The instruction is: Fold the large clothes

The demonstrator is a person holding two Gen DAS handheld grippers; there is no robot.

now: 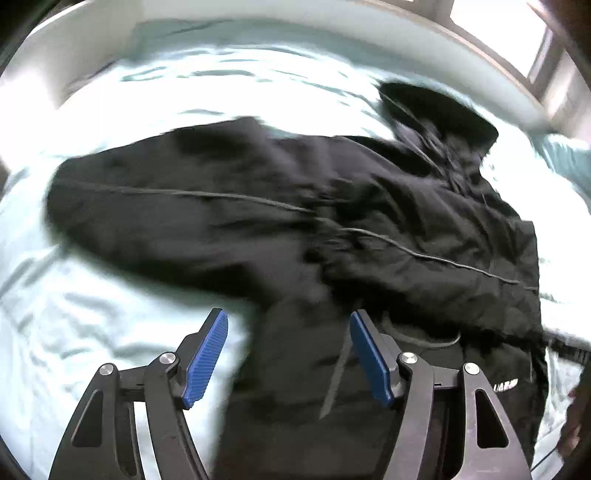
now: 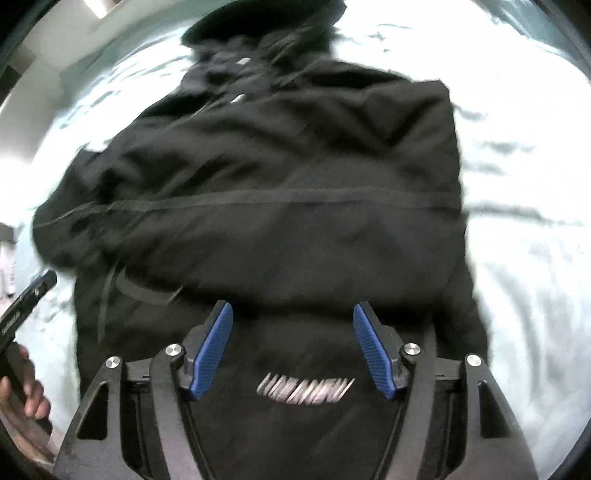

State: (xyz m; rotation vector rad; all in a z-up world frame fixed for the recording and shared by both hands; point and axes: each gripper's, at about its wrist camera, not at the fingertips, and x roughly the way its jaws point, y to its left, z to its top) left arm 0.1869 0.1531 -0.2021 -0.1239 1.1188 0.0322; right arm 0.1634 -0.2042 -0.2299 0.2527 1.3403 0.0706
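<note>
A large black hooded jacket [image 1: 295, 221] lies spread on a pale bed sheet [image 1: 92, 314]. Its hood [image 1: 436, 110] points toward the far side and one sleeve [image 1: 129, 199] reaches left. My left gripper [image 1: 288, 321] is open, above the jacket's lower left edge, holding nothing. In the right wrist view the jacket [image 2: 277, 184] fills the middle, with a blurred white logo [image 2: 304, 391] near its hem. My right gripper [image 2: 291, 314] is open just above the hem, holding nothing. The left gripper [image 2: 29, 306] and a hand [image 2: 26, 391] show at that view's left edge.
The pale sheet [image 2: 517, 258] is wrinkled and surrounds the jacket on all sides. A white headboard or wall [image 1: 258, 22] runs along the far side of the bed. A bright window [image 1: 498, 29] is at the upper right.
</note>
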